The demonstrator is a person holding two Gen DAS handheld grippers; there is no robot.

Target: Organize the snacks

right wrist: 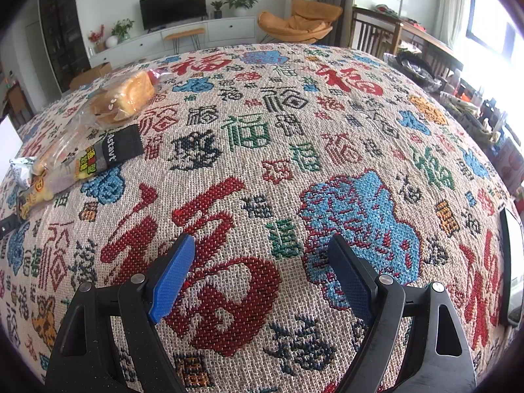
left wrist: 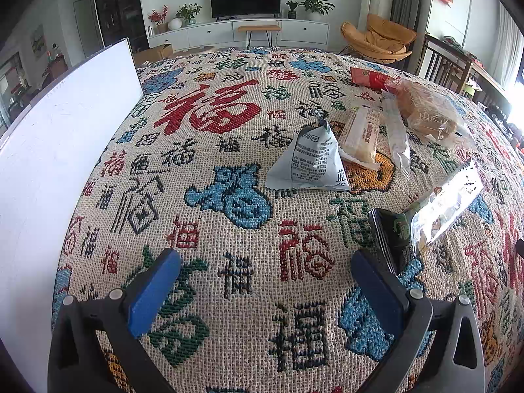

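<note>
Several snack packs lie on a patterned woven cloth (left wrist: pixel 229 150). In the left wrist view a grey triangular pouch (left wrist: pixel 311 160) stands mid-right, with a tan wafer bar (left wrist: pixel 358 134), a clear long packet (left wrist: pixel 396 131), bagged bread (left wrist: pixel 429 111) and a red packet (left wrist: pixel 366 77) behind it. A black-and-clear snack bag (left wrist: pixel 425 219) lies just beyond my left gripper's right finger. My left gripper (left wrist: pixel 265 262) is open over bare cloth. In the right wrist view the bread (right wrist: pixel 127 98) and the black snack bag (right wrist: pixel 98 160) lie far left. My right gripper (right wrist: pixel 262 249) is open, nothing between its fingers.
A white board or box wall (left wrist: pixel 65 163) stands along the left side. A dark flat device (right wrist: pixel 512 262) lies at the cloth's right edge. Beyond are a TV cabinet (left wrist: pixel 245 31), an orange chair (left wrist: pixel 380 41) and a cluttered wooden table (right wrist: pixel 425 46).
</note>
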